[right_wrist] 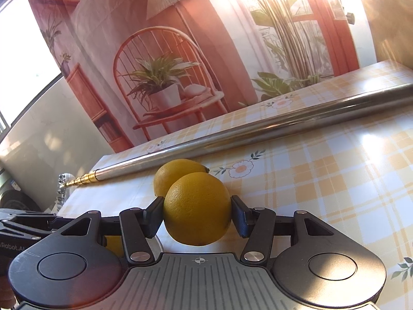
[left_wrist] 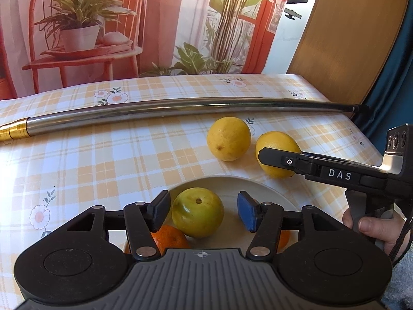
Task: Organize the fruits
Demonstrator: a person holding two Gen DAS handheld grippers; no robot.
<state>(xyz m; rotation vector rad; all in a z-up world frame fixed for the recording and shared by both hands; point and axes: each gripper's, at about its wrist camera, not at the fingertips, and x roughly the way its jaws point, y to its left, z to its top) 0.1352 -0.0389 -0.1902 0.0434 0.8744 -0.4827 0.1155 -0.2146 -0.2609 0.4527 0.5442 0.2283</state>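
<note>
The right gripper [right_wrist: 197, 213] has its two pads pressed against the flanks of an orange-yellow citrus [right_wrist: 197, 208] — closed on it across its width, the fruit round and finely pitted, its underside apparently clear of the desk [right_wrist: 348, 180]. From that fruit the white plate [left_wrist: 268, 193] lies to the holder's left and nearer the body, so the coming move is, I judge, a short carry leftward and a lowering onto the plate. The left gripper [left_wrist: 204, 213] hovers over that plate with its jaws well apart, holding nothing; between its pads sits a smooth green-yellow fruit [left_wrist: 197, 215] with a dimpled stem end facing up, and beside it, lower, an orange [left_wrist: 170, 240] partly hidden by the gripper body. A hand [left_wrist: 376, 228] grips the right tool's handle at the edge of the left view.

Farther out, a second lemon [left_wrist: 228, 138] rests on the desk just beyond the held one — duller, slightly speckled, oval. The desk wears a glossy yellow-check cloth with printed flowers. Beyond the fruit a long metal pole [left_wrist: 180, 108] with a brass-coloured end lies across the desk, before a printed backdrop [left_wrist: 103, 25].
</note>
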